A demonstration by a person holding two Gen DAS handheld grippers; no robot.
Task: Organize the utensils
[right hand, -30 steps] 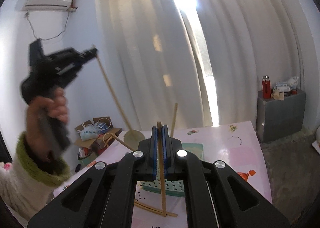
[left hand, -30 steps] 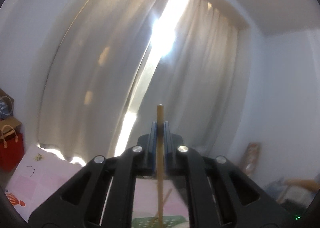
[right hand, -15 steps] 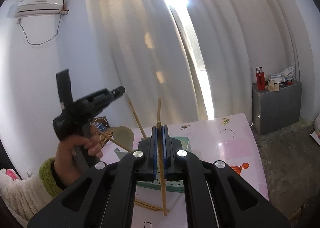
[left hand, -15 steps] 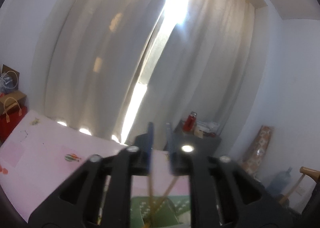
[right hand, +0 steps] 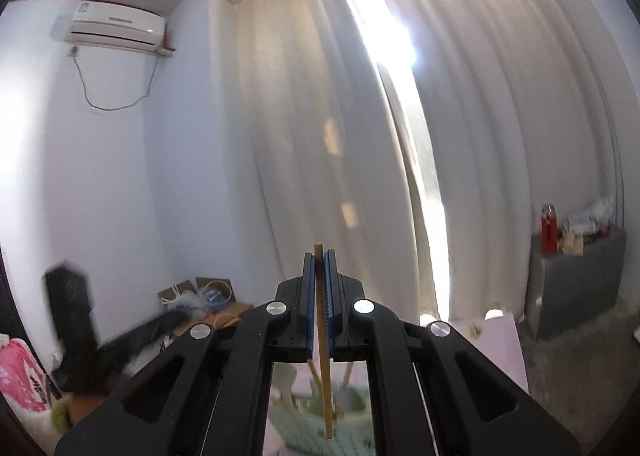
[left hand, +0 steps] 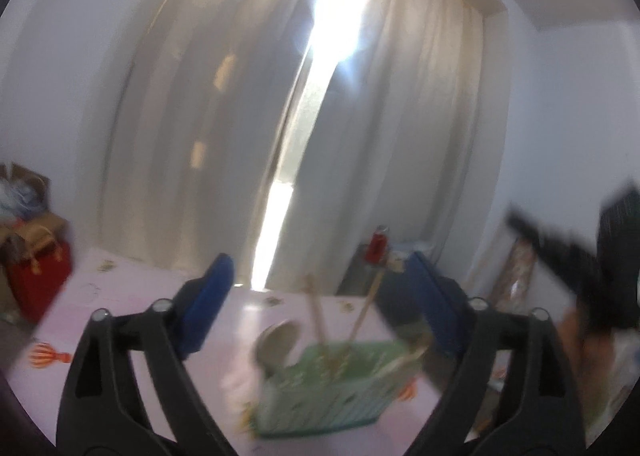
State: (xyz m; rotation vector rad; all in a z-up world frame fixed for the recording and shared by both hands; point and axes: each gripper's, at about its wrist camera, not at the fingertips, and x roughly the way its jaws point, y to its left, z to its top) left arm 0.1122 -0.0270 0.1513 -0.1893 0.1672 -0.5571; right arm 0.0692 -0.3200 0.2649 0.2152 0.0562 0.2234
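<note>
Jaws of your left gripper (left hand: 320, 296) gape wide above the green perforated utensil holder (left hand: 332, 388); your right gripper (right hand: 319, 288) pinches a thin wooden chopstick (right hand: 322, 336) upright. Pink patterned tabletop (left hand: 120, 308), cream curtains (right hand: 312, 135) behind.

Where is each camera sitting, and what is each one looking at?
Left wrist: on the left gripper, open, looking over the green utensil holder toward the curtains; the other gripper shows blurred at right.
Right wrist: on the right gripper, shut on a chopstick, facing the curtains and air conditioner; the other gripper shows blurred at lower left.
Shared: holder, curtains, red bottle, pink table.
</note>
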